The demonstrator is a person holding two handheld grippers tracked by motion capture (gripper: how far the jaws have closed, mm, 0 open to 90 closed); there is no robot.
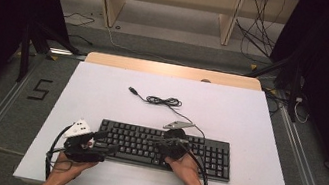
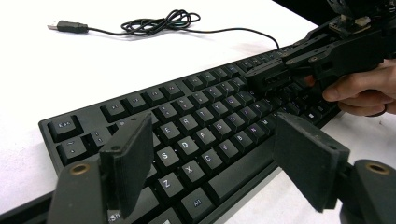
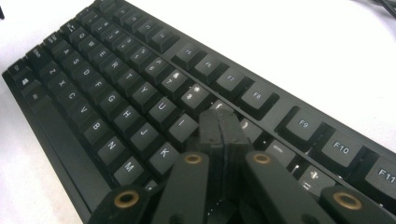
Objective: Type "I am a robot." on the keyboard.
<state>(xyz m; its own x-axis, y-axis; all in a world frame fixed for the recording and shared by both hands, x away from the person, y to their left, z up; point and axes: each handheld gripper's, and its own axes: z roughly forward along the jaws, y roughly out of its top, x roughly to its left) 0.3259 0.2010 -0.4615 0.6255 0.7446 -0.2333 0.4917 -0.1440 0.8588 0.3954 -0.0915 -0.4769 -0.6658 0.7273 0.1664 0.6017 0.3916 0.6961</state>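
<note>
Holding a gripper in each hand, a person works at a black keyboard that lies flat near the front edge of the white surface.

The left gripper sits at the keyboard's left end, close to the person. Its fingers stand wide open with nothing between them. In the left gripper view they point over the letter keys, with one finger above the left-hand keys and the other past the front edge of the keyboard.

The right gripper is over the middle of the keyboard. Its fingers are pressed tight together and hold nothing. In the right gripper view their tips are down among the keys just to the right of the I and K keys. I cannot tell if they push a key down. The right hand rests at the front edge of the keyboard.

Farther back, a thin black cord runs from the keyboard and lies in a small bundle on the surface. Its plug lies at the far end, well away from both grippers.
</note>
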